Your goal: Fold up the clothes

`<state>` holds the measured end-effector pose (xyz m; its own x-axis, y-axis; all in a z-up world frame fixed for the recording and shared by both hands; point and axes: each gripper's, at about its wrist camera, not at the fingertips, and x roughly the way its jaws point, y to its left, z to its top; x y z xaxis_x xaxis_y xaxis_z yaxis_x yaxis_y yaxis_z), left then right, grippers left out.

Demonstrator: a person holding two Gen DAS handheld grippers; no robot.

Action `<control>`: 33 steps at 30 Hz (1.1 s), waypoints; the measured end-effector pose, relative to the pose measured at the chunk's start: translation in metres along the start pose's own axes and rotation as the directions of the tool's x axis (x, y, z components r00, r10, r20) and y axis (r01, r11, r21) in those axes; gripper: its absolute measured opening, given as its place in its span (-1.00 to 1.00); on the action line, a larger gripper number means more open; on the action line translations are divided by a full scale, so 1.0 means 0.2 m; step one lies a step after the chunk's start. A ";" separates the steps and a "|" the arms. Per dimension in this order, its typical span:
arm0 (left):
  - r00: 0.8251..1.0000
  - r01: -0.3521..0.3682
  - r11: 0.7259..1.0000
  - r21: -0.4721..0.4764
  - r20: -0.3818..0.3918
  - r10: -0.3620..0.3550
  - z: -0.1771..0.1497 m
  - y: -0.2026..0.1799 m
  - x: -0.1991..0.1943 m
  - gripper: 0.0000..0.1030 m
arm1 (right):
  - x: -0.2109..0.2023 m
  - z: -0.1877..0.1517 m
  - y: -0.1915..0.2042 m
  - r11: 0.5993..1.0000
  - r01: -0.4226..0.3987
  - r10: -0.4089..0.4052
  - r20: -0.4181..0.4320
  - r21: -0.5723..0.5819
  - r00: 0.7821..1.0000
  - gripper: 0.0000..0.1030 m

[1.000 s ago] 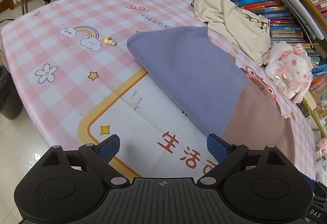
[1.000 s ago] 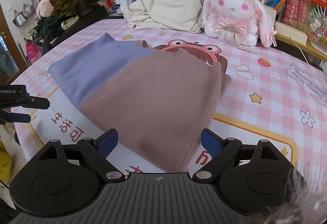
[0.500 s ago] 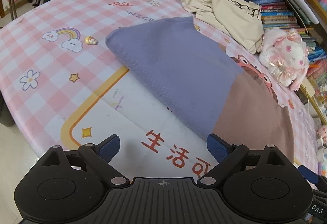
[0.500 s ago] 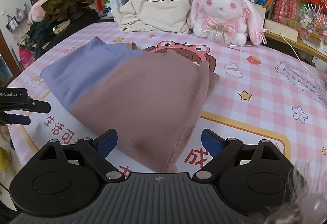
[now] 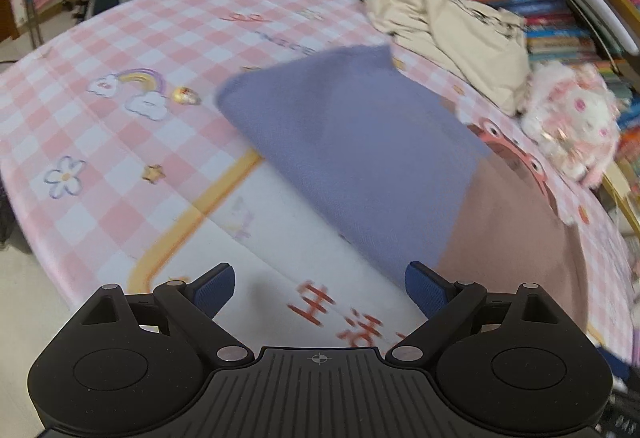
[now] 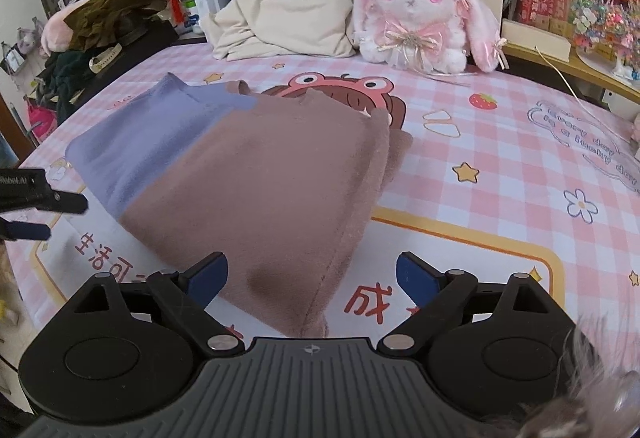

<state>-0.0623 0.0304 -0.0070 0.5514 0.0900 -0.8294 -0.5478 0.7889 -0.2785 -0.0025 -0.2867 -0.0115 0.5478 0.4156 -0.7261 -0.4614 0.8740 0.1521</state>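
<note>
**Grippers drawn nearer the folded garment**

Compared with a second ago, the folded garment is seen larger in both wrist views, and the left view is now blurred. The garment, lilac at one end and brown at the other, lies flat on the pink checked tablecloth. The left gripper is held wide open and empty at the lilac edge. The right gripper is likewise spread wide, nothing grasped, above the brown end.
</note>
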 end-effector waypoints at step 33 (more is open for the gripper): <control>0.919 0.350 0.796 -0.495 0.016 -0.394 0.35 0.65 0.28 0.58 | 0.10 0.06 0.36 0.964 0.255 -0.250 -0.063 0.080 0.966 0.77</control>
<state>-0.0582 0.1815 -0.0555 0.7326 -0.2186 -0.6446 -0.5541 0.3585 -0.7513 -0.0161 -0.2135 -0.0062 0.6008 0.1670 -0.7818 -0.2491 0.9684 0.0154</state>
